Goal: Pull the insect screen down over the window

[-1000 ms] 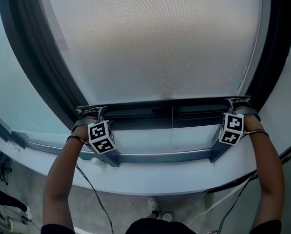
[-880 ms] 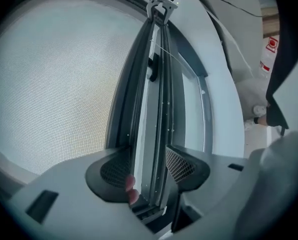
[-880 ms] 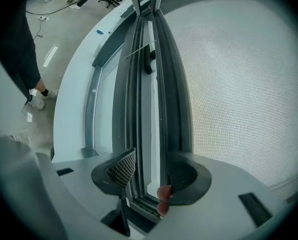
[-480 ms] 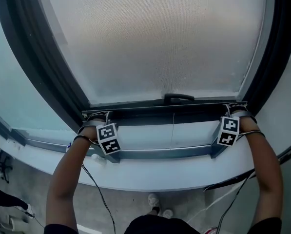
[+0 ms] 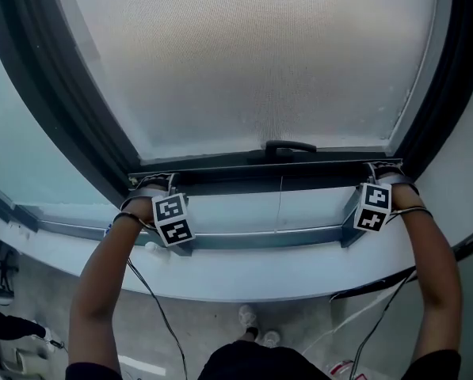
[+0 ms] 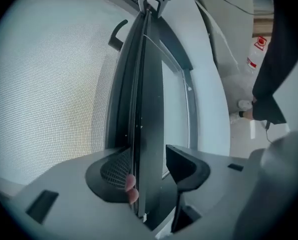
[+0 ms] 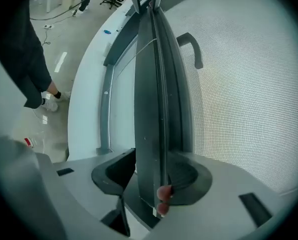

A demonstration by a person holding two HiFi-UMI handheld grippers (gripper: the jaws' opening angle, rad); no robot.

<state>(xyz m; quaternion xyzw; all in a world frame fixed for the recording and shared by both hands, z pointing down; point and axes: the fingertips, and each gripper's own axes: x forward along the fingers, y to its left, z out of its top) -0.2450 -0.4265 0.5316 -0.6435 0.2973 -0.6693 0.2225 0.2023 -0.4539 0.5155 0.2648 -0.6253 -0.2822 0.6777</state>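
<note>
No legible words, numbers or brands anywhere.

Left gripper [image 5: 151, 182]: its marker cube [image 5: 173, 218] carries black-and-white square patterns, no letters.

Right gripper [image 5: 387, 167]: same on its cube [image 5: 374, 207].

Red-and-white label [image 6: 259, 43] on a white object on the floor, right of the person's feet: print too small to read.

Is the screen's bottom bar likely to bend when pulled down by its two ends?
Probably stiff: the bottom bar runs straight between the left gripper and the right gripper, with no visible sag. The mesh above it looks thin and would likely be floppy alone. The bar's smooth dark faces might slip between the jaws.
</note>
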